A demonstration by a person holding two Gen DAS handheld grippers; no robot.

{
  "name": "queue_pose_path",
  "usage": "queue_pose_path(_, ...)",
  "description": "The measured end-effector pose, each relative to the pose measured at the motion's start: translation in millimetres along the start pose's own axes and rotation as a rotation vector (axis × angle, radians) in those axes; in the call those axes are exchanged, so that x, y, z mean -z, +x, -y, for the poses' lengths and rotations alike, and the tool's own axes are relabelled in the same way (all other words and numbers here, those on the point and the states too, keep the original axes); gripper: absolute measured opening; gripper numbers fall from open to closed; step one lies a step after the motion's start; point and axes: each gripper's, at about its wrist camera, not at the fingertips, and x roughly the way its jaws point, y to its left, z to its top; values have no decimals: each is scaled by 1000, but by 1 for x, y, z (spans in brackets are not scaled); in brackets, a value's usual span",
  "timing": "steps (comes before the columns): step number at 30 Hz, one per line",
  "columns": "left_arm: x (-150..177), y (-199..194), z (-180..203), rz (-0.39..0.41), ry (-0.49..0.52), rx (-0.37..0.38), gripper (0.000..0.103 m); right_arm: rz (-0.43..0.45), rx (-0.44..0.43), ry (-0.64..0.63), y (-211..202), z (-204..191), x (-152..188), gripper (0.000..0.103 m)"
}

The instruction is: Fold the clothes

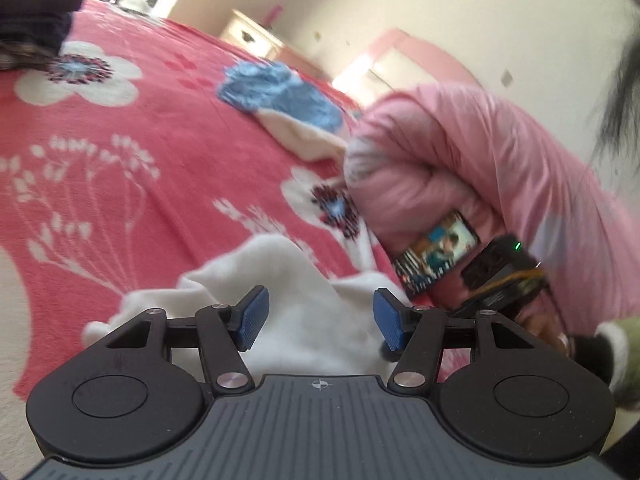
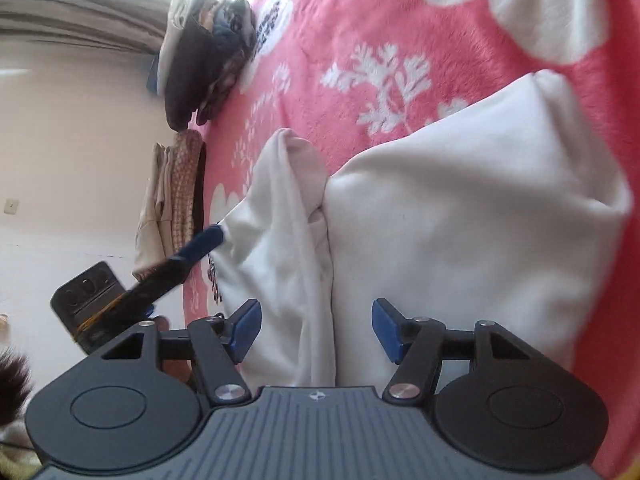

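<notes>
White fleece garment [image 2: 460, 220] lay bunched on the pink floral blanket [image 2: 360, 20], just ahead of both grippers. Left gripper [image 1: 320, 320] and right gripper [image 2: 316, 330] were released, holding nothing. Risk: thick layered fleece, so a pinch might catch one layer and the fold would slump.

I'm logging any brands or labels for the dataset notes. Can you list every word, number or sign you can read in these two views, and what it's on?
No readable text in either view.
Phone screen on the other gripper: a picture shows, any writing too blurred to read.
Gripper body: a small crosshair mark, no letters.
White garment and pink floral blanket: patterns only, no label visible.
</notes>
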Motion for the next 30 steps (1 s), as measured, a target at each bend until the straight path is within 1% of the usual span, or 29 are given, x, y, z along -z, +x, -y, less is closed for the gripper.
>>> queue_pose_path(2, 0, -5, -4, 26, -16, -13, 58, -3, -21, 17, 8, 2, -4, 66)
queue_pose_path(4, 4, -4, -11, 30, -31, -27, 58, -2, -42, 25, 17, 3, -7, 66)
queue_pose_path(7, 11, 3, -21, 11, -59, -43, 58, -26, -77, 28, 31, 0, -12, 67)
queue_pose_path(9, 15, 7, -26, 2, -59, -46, 58, -32, -91, 3, 35, -3, -9, 67)
queue_pose_path(11, 17, 8, -29, -3, -54, -49, 58, -22, -79, -16, 40, -6, -5, 64)
queue_pose_path(13, 19, 8, -31, -2, -53, -44, 58, -3, -65, -15, 44, -7, -3, 52)
queue_pose_path(14, 21, 8, -32, -2, -57, -44, 58, 4, -63, -15, 45, -9, -3, 48)
queue_pose_path(15, 22, 8, -33, 0, -63, -40, 58, 10, -59, -17, 47, -11, -2, 34)
queue_pose_path(16, 22, 7, -34, 1, -70, -35, 58, 14, -45, -36, 49, -15, -1, 25)
queue_pose_path(17, 23, 6, -34, 3, -77, -30, 58, 25, -15, -74, 49, -23, 1, 24)
queue_pose_path(18, 23, 4, -35, 4, -89, -24, 58, 36, 16, -112, 49, -31, 4, 20)
queue_pose_path(19, 22, 1, -36, 4, -109, -16, 58, 47, 46, -153, 49, -39, 6, 18)
queue_pose_path(21, 20, -8, -38, 17, -152, 15, 58, 66, 126, -292, 47, -64, 16, 17)
queue_pose_path(24, 17, -27, -38, 50, -211, 73, 58, 84, 275, -545, 50, -105, 40, 16)
queue_pose_path(26, 16, -40, -36, 69, -232, 104, 61, 92, 378, -717, 57, -132, 59, 16)
queue_pose_path(27, 16, -46, -34, 77, -238, 113, 63, 89, 427, -804, 65, -142, 69, 16)
queue_pose_path(29, 15, -55, -29, 90, -244, 125, 68, 82, 523, -974, 78, -159, 90, 16)
queue_pose_path(30, 14, -58, -26, 94, -241, 129, 69, 78, 570, -1058, 84, -166, 101, 16)
